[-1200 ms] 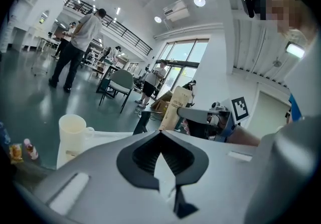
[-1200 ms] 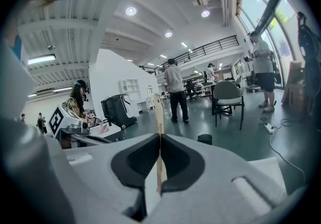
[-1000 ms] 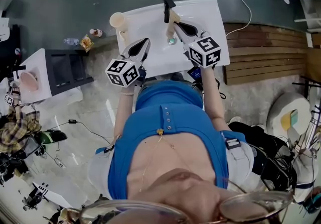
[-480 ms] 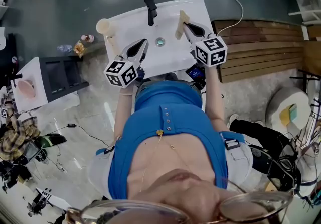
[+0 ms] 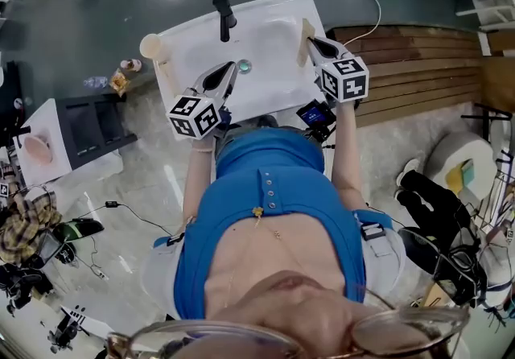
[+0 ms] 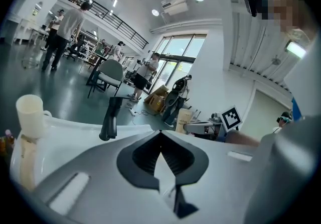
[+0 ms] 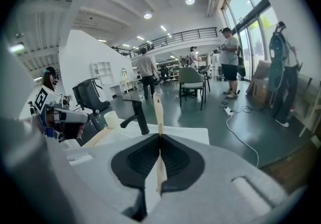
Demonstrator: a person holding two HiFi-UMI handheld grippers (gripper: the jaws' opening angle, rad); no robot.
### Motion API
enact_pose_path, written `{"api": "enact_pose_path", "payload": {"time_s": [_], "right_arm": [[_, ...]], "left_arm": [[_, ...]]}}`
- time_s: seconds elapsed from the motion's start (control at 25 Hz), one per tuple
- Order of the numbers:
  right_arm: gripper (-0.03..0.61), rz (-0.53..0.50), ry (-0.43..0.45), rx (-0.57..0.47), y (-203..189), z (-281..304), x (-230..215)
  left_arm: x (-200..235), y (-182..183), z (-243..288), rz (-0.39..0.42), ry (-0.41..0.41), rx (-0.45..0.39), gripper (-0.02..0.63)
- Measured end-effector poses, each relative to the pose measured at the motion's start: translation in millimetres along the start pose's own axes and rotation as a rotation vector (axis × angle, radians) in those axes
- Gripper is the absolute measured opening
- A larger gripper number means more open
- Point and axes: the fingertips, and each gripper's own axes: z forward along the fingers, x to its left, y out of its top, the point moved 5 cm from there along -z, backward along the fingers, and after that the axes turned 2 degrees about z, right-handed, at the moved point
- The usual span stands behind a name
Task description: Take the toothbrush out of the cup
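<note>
Over the white sink [image 5: 265, 42], my right gripper's [image 5: 311, 40] jaws hid the lower stretch of the toothbrush [image 7: 158, 112], and I could not tell whether its far end carried bristles. That gripper was clamped on the pale handle, tilted a little downward above the basin's right edge. My left gripper [image 6: 160, 131] hung over the basin near the drain [image 5: 244, 66], jaws pressed together on nothing. The cup [image 5: 150, 45] stood at the sink's far left corner, well apart from the toothbrush, its inside too small to read
</note>
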Motion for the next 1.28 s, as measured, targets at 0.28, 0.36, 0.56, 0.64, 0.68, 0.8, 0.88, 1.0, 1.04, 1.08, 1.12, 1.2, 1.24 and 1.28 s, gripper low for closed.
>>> {"api": "enact_pose_path", "payload": {"time_s": [0.28, 0.36, 0.56, 0.64, 0.68, 0.8, 0.88, 1.0, 1.04, 1.08, 1.12, 1.2, 1.24, 1.28], "right_arm": [[0.008, 0.031, -0.069, 0.138, -28.7, -1.2, -36.2], [0.008, 0.032, -0.082, 0.177, -37.1, 2.1, -43.9], [0.008, 0.056, -0.09, 0.197, -42.1, 10.8, -58.2], [0.008, 0.036, -0.103, 0.209, -43.8, 16.9, -63.2], [0.008, 0.028, -0.107, 0.214, -45.1, 20.0, -65.4], [0.008, 0.029, -0.106, 0.218, -48.8, 27.6, -70.3], [0.006, 0.033, -0.109, 0.223, -52.7, 33.2, -73.3], [0.006, 0.04, -0.114, 0.232, -59.3, 42.1, -78.4], [0.006, 0.04, -0.113, 0.236, -61.9, 45.0, -79.9], [0.006, 0.04, -0.111, 0.241, -64.5, 47.8, -81.4], [0.006, 0.037, -0.111, 0.248, -66.7, 50.3, -82.7], [0.006, 0.019, -0.118, 0.265, -69.0, 54.4, -84.8], [0.006, 0.002, -0.123, 0.278, -70.1, 56.8, -85.6], [0.006, -0.019, -0.129, 0.293, -71.5, 59.4, -86.3]], "left_arm": [[-6.1, -2.5, 12.0, -0.001, -0.002, 0.011, 0.002], [-6.0, -4.2, 12.5, -0.003, 0.003, 0.016, 0.002], [-4.2, -5.7, 11.0, -0.011, 0.021, 0.017, 0.002], [-2.2, -6.4, 10.3, -0.015, 0.029, 0.016, 0.002], [-1.5, -6.8, 10.2, -0.016, 0.032, 0.015, 0.002], [-1.7, -7.0, 9.5, -0.022, 0.04, 0.012, 0.002], [-0.9, -6.7, 8.3, -0.028, 0.046, 0.01, 0.002], [1.1, -6.8, 6.8, -0.035, 0.057, 0.007, 0.002], [1.3, -6.8, 6.1, -0.036, 0.061, 0.006, 0.002], [1.3, -6.8, 5.3, -0.036, 0.064, 0.005, 0.002], [1.2, -6.7, 4.3, -0.037, 0.068, 0.005, 0.002], [1.8, -6.8, 2.1, -0.042, 0.075, 0.005, 0.002], [2.3, -7.2, 1.1, -0.045, 0.079, 0.006, 0.002], [2.9, -8.0, 0.4, -0.048, 0.082, 0.007, 0.002]]}}
